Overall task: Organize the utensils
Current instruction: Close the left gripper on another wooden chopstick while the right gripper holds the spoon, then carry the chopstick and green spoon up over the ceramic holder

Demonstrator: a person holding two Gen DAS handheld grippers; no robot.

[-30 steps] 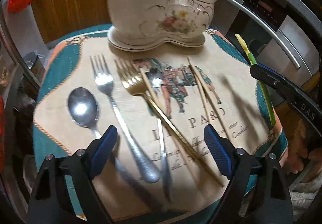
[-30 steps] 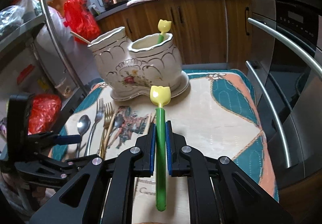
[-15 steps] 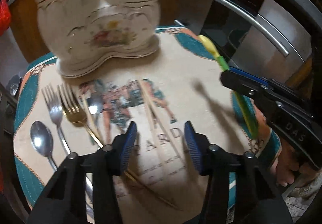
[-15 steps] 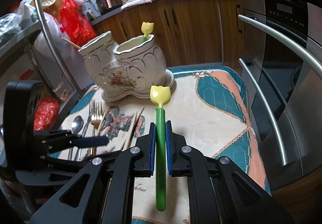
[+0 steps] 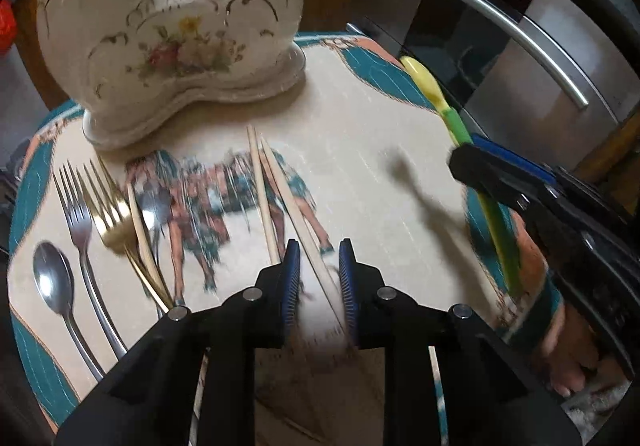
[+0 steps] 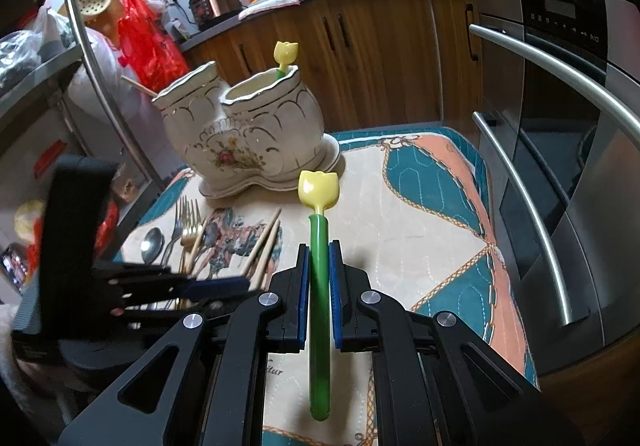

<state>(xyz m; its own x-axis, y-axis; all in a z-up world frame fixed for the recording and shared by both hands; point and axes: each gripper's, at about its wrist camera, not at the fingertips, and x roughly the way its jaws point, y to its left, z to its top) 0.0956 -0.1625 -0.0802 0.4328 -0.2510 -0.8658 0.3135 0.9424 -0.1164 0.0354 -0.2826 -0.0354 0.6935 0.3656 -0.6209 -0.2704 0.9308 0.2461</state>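
Two wooden chopsticks (image 5: 262,185) lie side by side on the printed mat (image 5: 360,149). My left gripper (image 5: 318,274) points down over the right one; its jaws are closing, the stick runs between the pads with gaps on both sides. At the left lie a spoon (image 5: 54,278), a silver fork (image 5: 80,230), a gold fork (image 5: 112,217) and a third chopstick (image 5: 140,230). My right gripper (image 6: 319,258) is shut on the green stem of a yellow tulip spoon (image 6: 319,189) held above the mat. The ceramic two-pot holder (image 6: 248,137) contains another tulip spoon (image 6: 285,53) and a chopstick (image 6: 138,86).
An oven front with long steel handles (image 6: 540,185) stands close along the mat's right edge. Wooden cabinets (image 6: 360,45) are behind the holder. A steel rack post (image 6: 100,85) and red bags (image 6: 148,37) are at the left. Bare mat (image 6: 420,205) lies right of the chopsticks.
My left gripper has swung right from over the forks to the chopstick pair and narrowed its jaws greatly. The right gripper has kept its hold on the tulip spoon almost without moving.
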